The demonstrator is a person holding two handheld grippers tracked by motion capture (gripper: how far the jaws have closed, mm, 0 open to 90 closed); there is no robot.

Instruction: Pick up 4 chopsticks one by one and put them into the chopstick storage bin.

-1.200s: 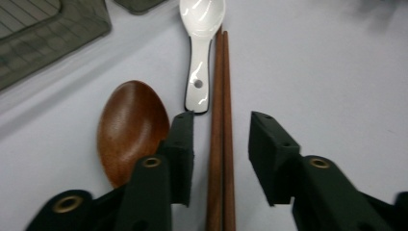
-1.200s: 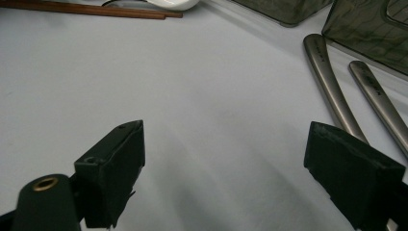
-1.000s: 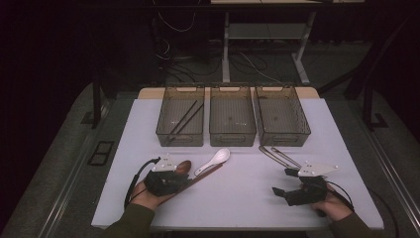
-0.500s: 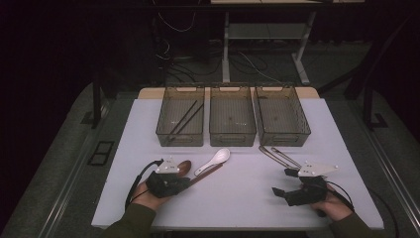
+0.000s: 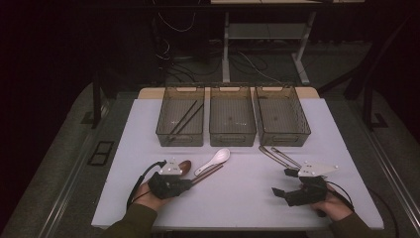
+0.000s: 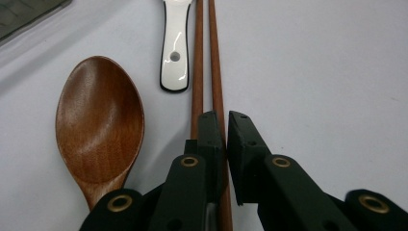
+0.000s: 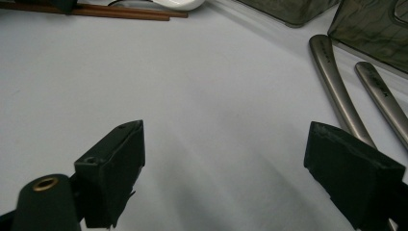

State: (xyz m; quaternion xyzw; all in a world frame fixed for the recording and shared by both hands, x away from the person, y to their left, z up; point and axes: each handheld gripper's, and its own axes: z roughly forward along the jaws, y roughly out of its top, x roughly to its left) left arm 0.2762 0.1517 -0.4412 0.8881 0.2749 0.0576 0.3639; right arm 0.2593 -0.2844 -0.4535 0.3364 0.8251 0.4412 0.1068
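You are working in a lab-type recording space: a white desk (image 5: pixel 247 198) in a dark room, three identical clear bins (image 5: pixel 233 116) lined up at 12 o'clock, loose cables (image 5: pixel 247 59) and bare metal frame legs (image 5: pixel 226 44) on the floor beyond.

- Warm reddish-brown is shown by the oval wooden spoon (image 6: pixel 98 122).
- Glossy white, edged in black, is seen on the ceramic spoon (image 6: pixel 175 45).
- Brushed grey is shown by the metal handles (image 7: pixel 337 91).
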